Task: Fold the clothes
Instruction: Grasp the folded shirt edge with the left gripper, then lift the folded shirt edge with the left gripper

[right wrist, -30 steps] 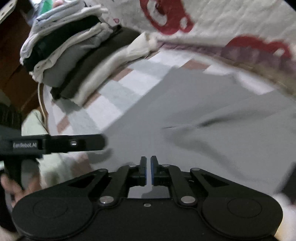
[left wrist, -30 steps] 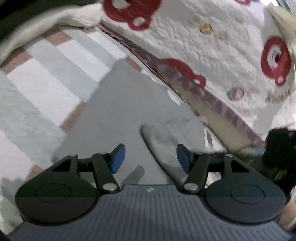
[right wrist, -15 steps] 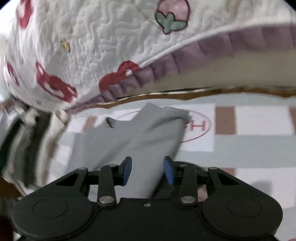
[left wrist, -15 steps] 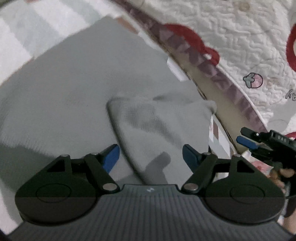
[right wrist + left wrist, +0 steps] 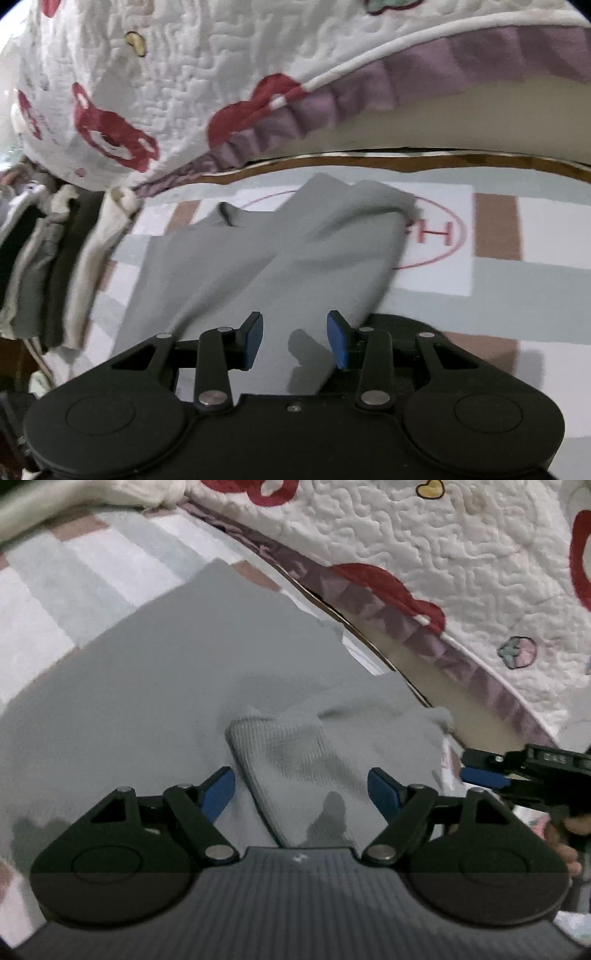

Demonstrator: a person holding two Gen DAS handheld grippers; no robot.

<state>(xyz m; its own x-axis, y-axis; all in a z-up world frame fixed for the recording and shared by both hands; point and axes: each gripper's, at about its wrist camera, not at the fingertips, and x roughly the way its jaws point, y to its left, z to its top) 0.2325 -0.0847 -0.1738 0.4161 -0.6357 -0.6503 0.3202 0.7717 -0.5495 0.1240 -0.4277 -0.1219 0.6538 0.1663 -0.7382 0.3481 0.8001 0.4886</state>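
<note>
Grey knit garment (image 5: 177, 686), one item, spread on the checked mat (image 5: 70, 587) beside the quilted bedcover (image 5: 461, 561). Left wrist view: a ribbed cuff or hem end (image 5: 295, 760) is already laid back over the body of the cloth, so I judge one fold made and the piece not yet a finished packet. My left gripper (image 5: 301, 792) has just been opening; its blue pads stand wide on either side of that ribbed end, pressing nothing. My right gripper (image 5: 484, 771) shows at the right edge, over the far side of the cloth.

Right wrist view: same garment (image 5: 266, 266), its corner folded toward the red circle mark on the mat (image 5: 436, 232). My right gripper (image 5: 295, 339) has its pads parted with cloth lying between them, not pinched (released, as I read it). Folded stack (image 5: 40, 258), several pieces, stands at the left: earlier items done. Remaining, by my estimate: further folds, then onto the stack.

Containers: none in either view.
</note>
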